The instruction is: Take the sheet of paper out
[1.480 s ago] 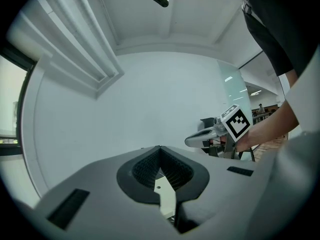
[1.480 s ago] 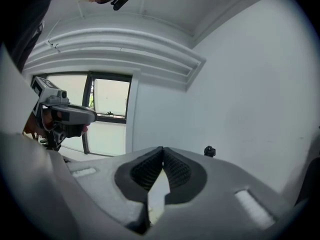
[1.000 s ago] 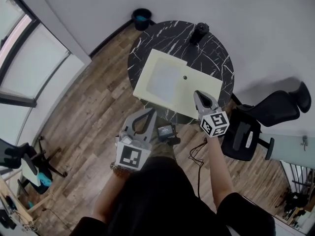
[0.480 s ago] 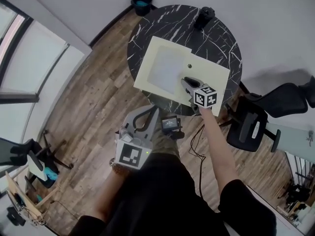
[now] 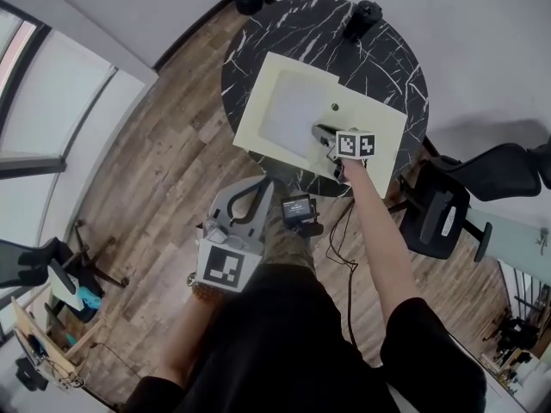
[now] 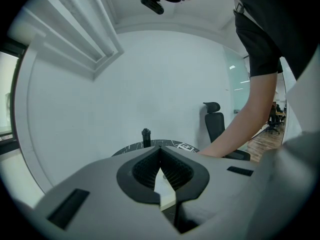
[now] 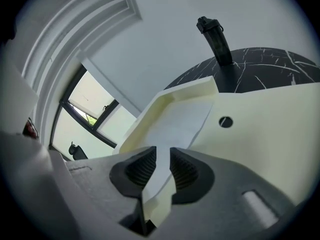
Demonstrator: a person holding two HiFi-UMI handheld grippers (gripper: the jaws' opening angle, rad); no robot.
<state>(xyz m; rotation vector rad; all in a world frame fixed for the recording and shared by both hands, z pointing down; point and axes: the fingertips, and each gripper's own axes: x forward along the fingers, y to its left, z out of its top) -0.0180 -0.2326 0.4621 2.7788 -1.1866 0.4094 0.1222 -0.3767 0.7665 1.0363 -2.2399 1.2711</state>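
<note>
1. Right claw point(image 5: 318, 134) has been lowered to the cream folder point(image 5: 379, 136), its jaws just opened and pinching nothing.
2. Tabletop point(image 5: 379, 67) is topped by the folder.
3. Sheet of paper point(image 5: 288, 110) lies inside the folder, one corner between those parted jaws; gripping is judged next.
4. Left claw point(image 6: 160, 156) is held closed and empty, well short of the folder.

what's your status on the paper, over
Left gripper shut, off the table. Right gripper jaws just opening, sheet edge in the gap, not gripped. Sheet flat in tray. Nothing on top of it.
</note>
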